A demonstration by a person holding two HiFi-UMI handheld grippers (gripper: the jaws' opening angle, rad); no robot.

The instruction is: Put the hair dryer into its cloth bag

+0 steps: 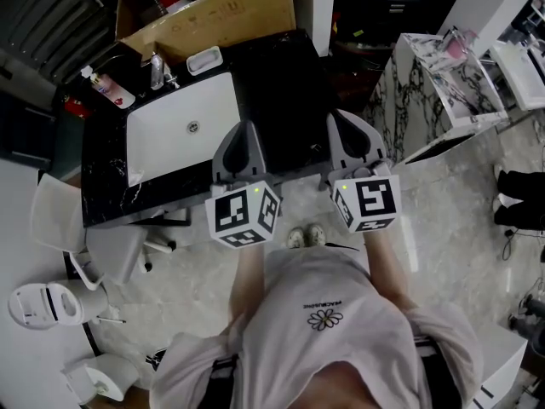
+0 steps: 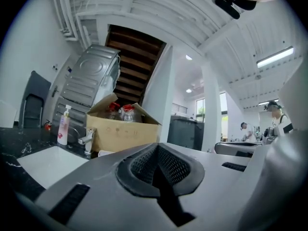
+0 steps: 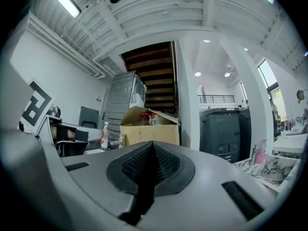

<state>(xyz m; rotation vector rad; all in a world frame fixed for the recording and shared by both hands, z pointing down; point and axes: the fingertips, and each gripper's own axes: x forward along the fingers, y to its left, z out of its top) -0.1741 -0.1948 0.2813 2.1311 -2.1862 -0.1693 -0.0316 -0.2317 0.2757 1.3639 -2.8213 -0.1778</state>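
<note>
Neither a hair dryer nor a cloth bag shows in any view. In the head view my left gripper (image 1: 246,132) and right gripper (image 1: 347,122) are held side by side at chest height, pointing level over the front edge of a black counter (image 1: 285,83). Both are shut with nothing between the jaws. In the left gripper view the left gripper (image 2: 157,146) has its ribbed pads pressed together. The right gripper view shows the same of the right gripper (image 3: 153,144).
A white sink basin (image 1: 183,126) with a faucet (image 1: 157,71) is set into the counter at the left. A soap bottle (image 1: 106,85) and an open cardboard box (image 1: 204,11) stand behind it. A marbled white table (image 1: 443,83) stands at the right, white chairs (image 1: 64,220) at the left.
</note>
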